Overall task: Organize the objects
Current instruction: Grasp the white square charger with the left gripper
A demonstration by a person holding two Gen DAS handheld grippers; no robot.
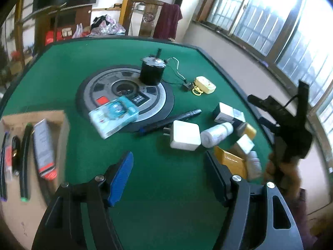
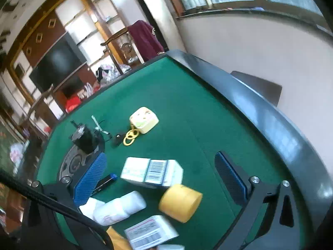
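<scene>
Both grippers hover over the green felt table (image 1: 68, 66) with jaws spread wide and nothing between them. The left gripper (image 1: 168, 177) faces a white power adapter (image 1: 184, 135), with a white bottle (image 1: 216, 132) touching its right side. The right gripper (image 2: 160, 177) hangs above a barcoded white box (image 2: 153, 173) and a yellow cylinder (image 2: 180, 202) just beside it. A cardboard tray (image 1: 62, 120) holding pens sits at the table's left edge.
</scene>
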